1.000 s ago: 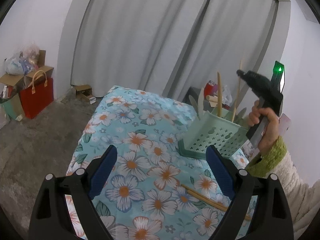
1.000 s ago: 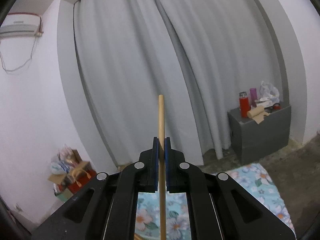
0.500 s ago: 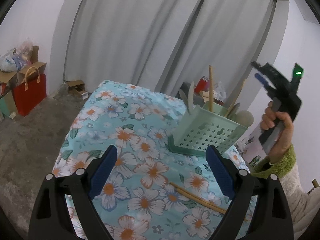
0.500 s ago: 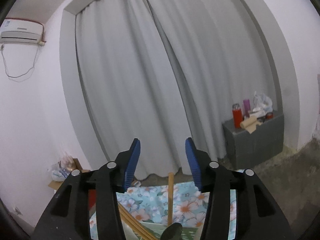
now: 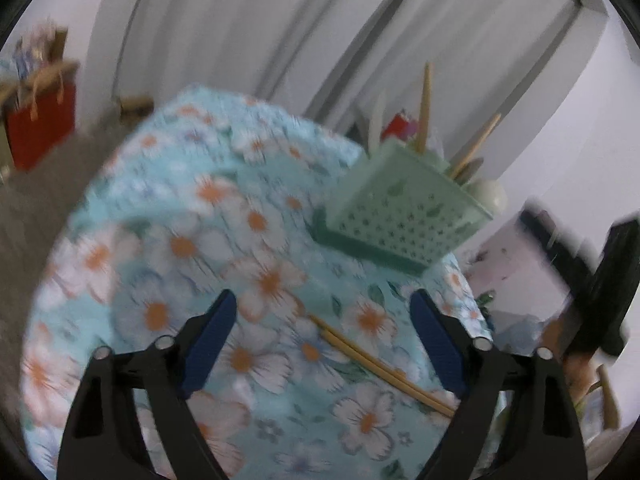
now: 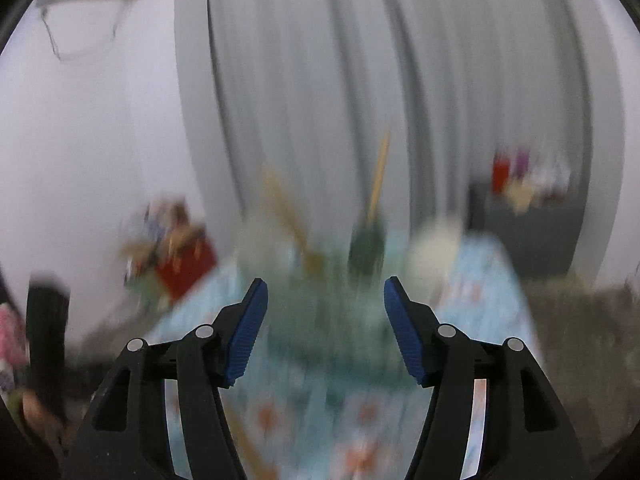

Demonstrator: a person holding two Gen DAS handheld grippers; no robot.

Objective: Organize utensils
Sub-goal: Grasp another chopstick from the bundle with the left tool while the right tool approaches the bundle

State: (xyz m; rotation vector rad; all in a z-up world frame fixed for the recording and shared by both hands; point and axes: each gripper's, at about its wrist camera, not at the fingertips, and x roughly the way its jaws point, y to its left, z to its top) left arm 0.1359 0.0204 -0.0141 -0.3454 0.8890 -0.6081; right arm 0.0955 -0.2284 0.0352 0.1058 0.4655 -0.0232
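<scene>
The green perforated utensil holder (image 5: 404, 216) stood on the floral-clothed bench (image 5: 180, 208) holding upright chopsticks (image 5: 423, 108), while the left gripper (image 5: 324, 344) closed its wide, empty jaws above two loose chopsticks (image 5: 376, 364) and the right gripper (image 6: 325, 328) opened empty.

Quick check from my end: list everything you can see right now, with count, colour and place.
Utensil basket: one, pale green, far right of the cloth.
Chopsticks in the basket: at least two, tan, standing up.
Chopsticks on the cloth: two, tan, lying together between the left jaws.
Tablecloth: one, light blue with white and orange flowers.
Curtain: grey, behind.
Bag: one, red, on the floor at left.
Left gripper: black and blue, jaws closing, gripping nothing.
Right gripper: black and blue, jaws opening, empty.
</scene>
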